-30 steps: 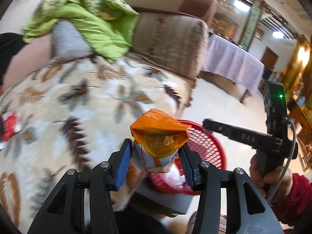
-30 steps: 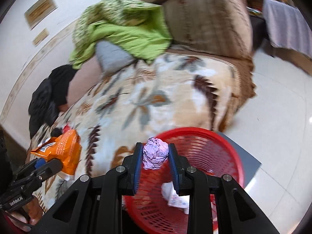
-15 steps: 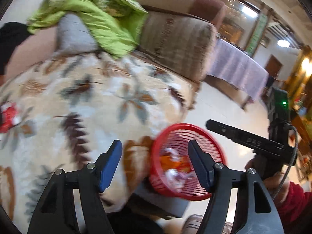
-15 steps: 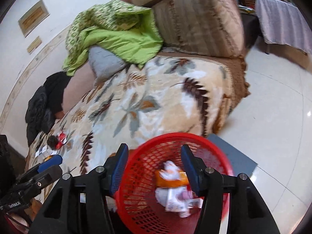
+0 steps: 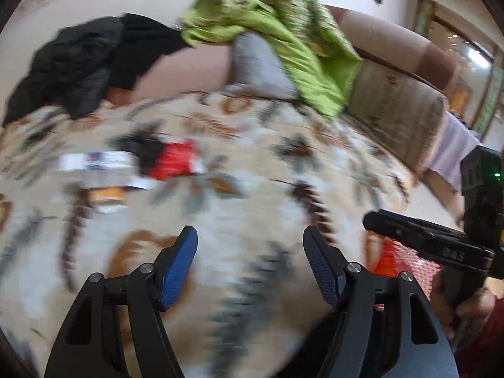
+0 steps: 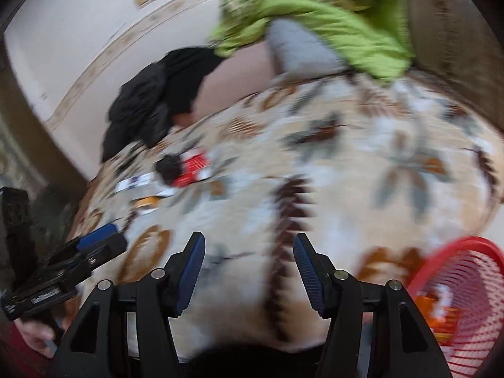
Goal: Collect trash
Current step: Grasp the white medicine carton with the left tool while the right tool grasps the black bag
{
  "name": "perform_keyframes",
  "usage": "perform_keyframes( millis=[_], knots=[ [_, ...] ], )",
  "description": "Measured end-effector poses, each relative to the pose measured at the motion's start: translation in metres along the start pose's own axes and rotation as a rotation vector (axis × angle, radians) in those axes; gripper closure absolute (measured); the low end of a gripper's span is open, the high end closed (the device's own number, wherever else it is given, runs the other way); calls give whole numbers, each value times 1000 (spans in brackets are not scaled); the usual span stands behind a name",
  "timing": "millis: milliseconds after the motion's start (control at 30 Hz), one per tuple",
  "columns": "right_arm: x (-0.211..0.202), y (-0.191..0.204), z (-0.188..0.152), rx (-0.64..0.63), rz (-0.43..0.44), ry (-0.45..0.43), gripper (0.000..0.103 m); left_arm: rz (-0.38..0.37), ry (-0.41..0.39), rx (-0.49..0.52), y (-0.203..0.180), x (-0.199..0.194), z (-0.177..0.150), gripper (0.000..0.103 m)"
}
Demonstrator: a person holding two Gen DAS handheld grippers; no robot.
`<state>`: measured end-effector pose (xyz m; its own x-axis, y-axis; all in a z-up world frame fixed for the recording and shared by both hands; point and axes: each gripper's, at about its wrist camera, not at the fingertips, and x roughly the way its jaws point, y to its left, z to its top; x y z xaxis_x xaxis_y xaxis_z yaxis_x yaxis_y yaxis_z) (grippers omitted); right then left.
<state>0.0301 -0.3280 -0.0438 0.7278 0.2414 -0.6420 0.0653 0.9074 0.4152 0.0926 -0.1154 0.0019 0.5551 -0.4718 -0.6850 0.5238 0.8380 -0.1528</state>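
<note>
My left gripper (image 5: 250,236) hangs open and empty over the leaf-patterned blanket (image 5: 258,189) on the sofa. My right gripper (image 6: 249,242) is also open and empty above the same blanket. Blurred trash lies farther back on the blanket: a red wrapper (image 5: 176,160) (image 6: 195,167), a black item (image 5: 141,151), a white wrapper (image 5: 94,160) and an orange piece (image 5: 107,193). The red mesh basket (image 6: 466,242) stands at the lower right of the right wrist view, with an orange packet (image 6: 441,315) inside. Only part of the basket (image 5: 409,261) shows behind the right gripper (image 5: 378,222) in the left wrist view.
A green quilt (image 5: 283,37) and a grey cushion (image 5: 258,66) lie against the sofa back. A black jacket (image 5: 78,63) is piled at the back left. The sofa arm (image 5: 393,107) closes off the right side. A hand in a red sleeve (image 5: 472,308) holds the right gripper.
Both grippers opened and dropped the orange packet and the purple paper ball into the red basket. Both then swung left, over the blanket towards the remaining trash.
</note>
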Motion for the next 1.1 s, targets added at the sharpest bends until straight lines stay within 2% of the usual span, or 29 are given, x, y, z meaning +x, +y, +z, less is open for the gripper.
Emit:
perform_keyframes(
  millis=[167, 267, 400, 533, 633, 733, 767, 833, 900, 1000, 1100],
  knots=[
    [49, 53, 1, -110, 33, 53, 41, 105, -28, -17, 65, -4, 20, 34],
    [68, 70, -1, -142, 32, 62, 41, 155, -27, -38, 97, 7, 37, 34],
    [74, 73, 0, -152, 39, 43, 41, 158, -30, -94, 131, 27, 62, 34],
    [76, 71, 3, -133, 47, 28, 40, 153, -19, -101, 153, 63, 91, 34],
    [74, 73, 3, -146, 57, 20, 40, 136, 29, -109, 170, 92, 107, 34],
    [73, 75, 2, -158, 61, 16, 40, 128, 115, -137, 187, 114, 111, 34],
    [72, 75, 2, -158, 64, 13, 40, 117, 134, -143, 190, 116, 108, 35],
    [72, 74, 2, -152, 73, 11, 40, 47, 184, -140, 190, 118, 99, 35],
    [73, 72, 3, -141, 83, 13, 40, 14, 212, -96, 180, 114, 85, 35],
    [73, 71, 3, -131, 94, 16, 40, 63, 245, 35, 157, 111, 67, 34],
    [72, 71, 2, -132, 94, 11, 40, 67, 270, 85, 143, 115, 57, 35]
  ],
)
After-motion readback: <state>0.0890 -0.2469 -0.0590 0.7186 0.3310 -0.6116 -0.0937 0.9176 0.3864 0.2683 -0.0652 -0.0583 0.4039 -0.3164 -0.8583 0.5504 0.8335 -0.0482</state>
